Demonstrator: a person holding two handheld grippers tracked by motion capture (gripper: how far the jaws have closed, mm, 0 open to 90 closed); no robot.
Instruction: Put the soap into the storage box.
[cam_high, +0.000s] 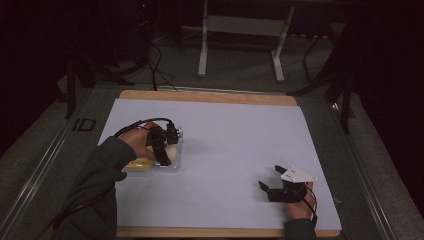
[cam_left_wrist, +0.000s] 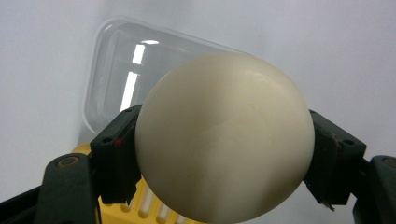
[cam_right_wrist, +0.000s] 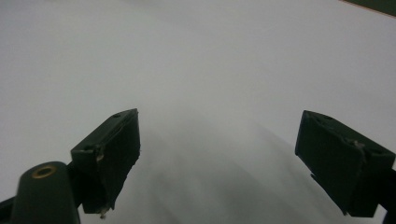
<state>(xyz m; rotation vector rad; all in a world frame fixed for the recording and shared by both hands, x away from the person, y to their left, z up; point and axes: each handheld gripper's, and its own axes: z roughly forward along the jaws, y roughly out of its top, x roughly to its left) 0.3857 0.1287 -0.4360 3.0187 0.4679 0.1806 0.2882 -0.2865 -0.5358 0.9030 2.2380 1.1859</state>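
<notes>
The left gripper (cam_left_wrist: 224, 154) holds a cream ball (cam_left_wrist: 224, 135) clamped between its two jaws, one pad on each side of it. In the high view this gripper (cam_high: 167, 145) is at the left of the white table (cam_high: 240, 140), over a clear tray (cam_high: 172, 167), with the ball (cam_high: 171, 150) just visible beneath it. Behind the ball, the left gripper view shows the tray (cam_left_wrist: 116, 74) and, nearer, a yellow slotted piece (cam_left_wrist: 149, 207). The right gripper (cam_high: 272, 182) rests at the near right, well apart from the tray, its jaws spread wide with nothing between them (cam_right_wrist: 215, 163).
</notes>
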